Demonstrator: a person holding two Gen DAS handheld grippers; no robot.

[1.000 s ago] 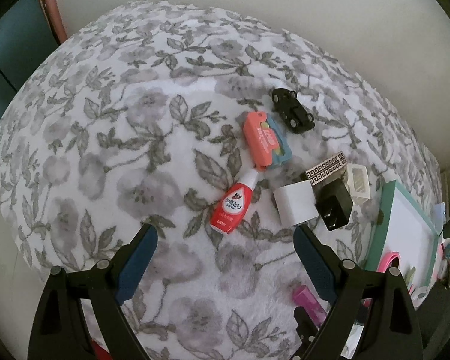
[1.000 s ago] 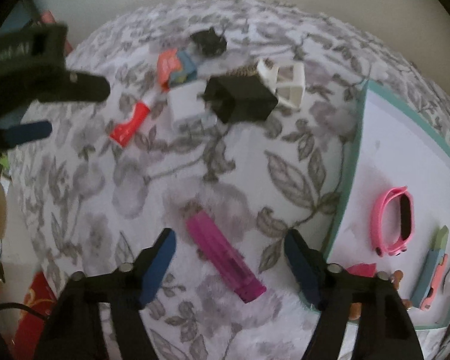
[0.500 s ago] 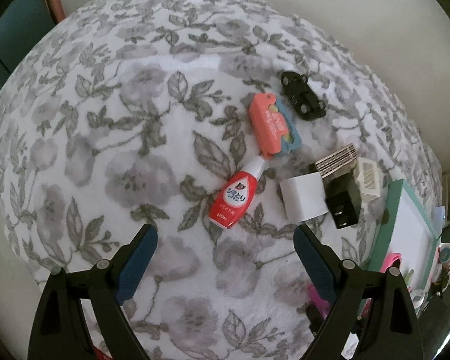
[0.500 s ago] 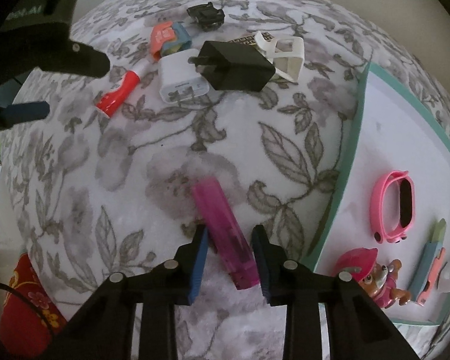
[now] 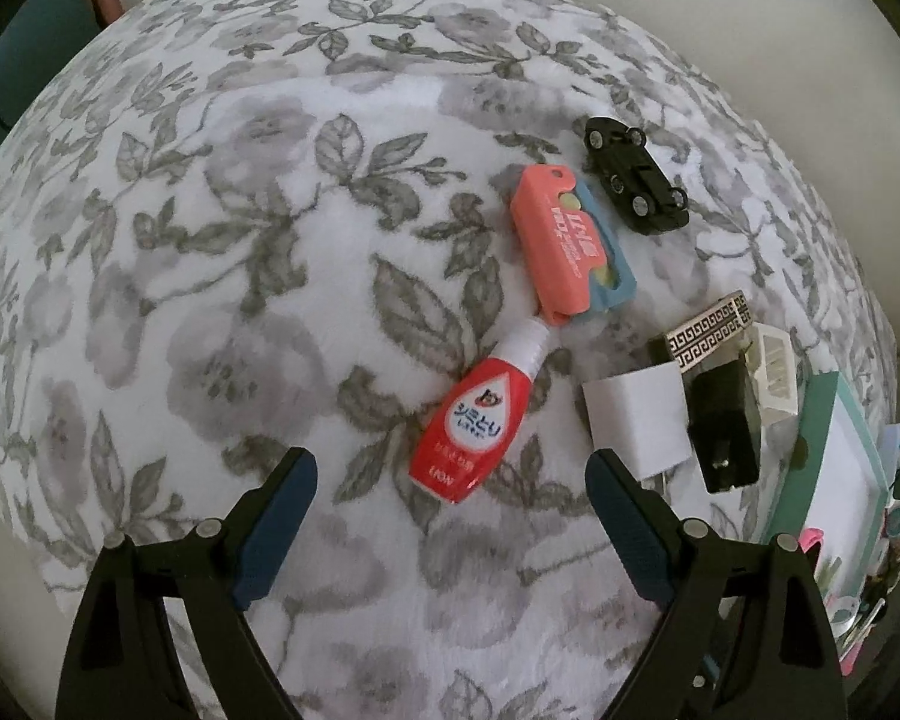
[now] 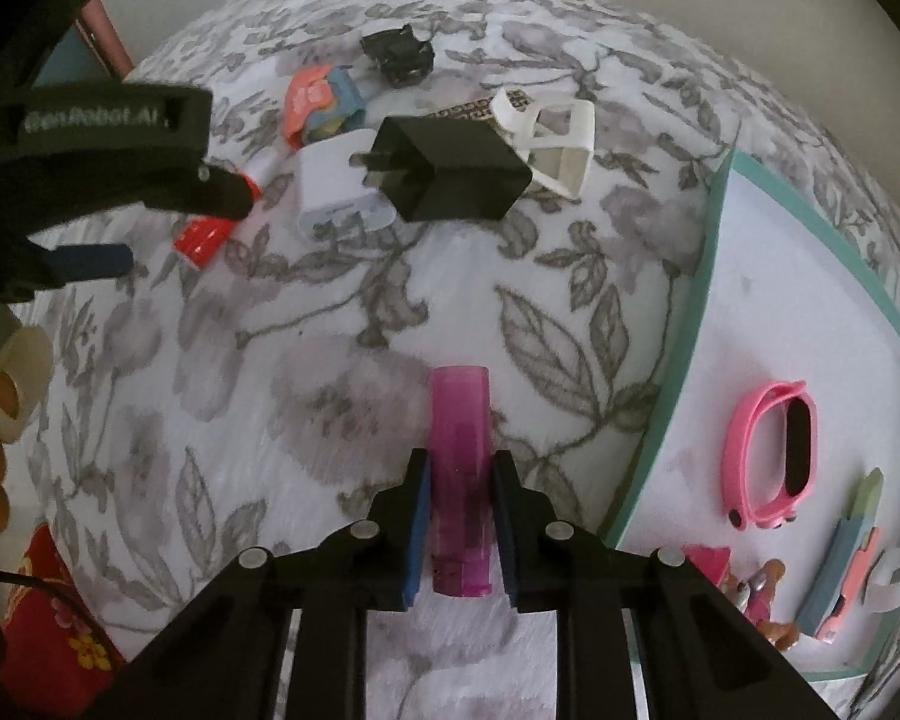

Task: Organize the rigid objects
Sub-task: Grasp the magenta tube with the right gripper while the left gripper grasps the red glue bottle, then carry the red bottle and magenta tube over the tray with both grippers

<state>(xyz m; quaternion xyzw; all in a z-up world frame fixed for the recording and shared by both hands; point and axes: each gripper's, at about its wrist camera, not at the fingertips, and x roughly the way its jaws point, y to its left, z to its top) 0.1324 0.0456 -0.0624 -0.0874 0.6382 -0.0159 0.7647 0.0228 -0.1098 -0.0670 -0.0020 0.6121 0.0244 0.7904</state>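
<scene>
A magenta lighter lies on the flowered blanket between the fingers of my right gripper. The jaws are closing, and the pads press on both of its sides. My left gripper hangs open, pointing down just above a red bottle with a white cap; nothing is in it. In the right wrist view the left gripper partly hides the red bottle.
Behind the bottle lie a coral and blue case, a black toy car, a white charger, a black charger and a white holder. A teal-rimmed tray on the right holds a pink band and small items.
My right gripper has closed from wide open onto the magenta lighter, which now lies straight between the fingers. My left gripper has sunk toward the red bottle, still open.
</scene>
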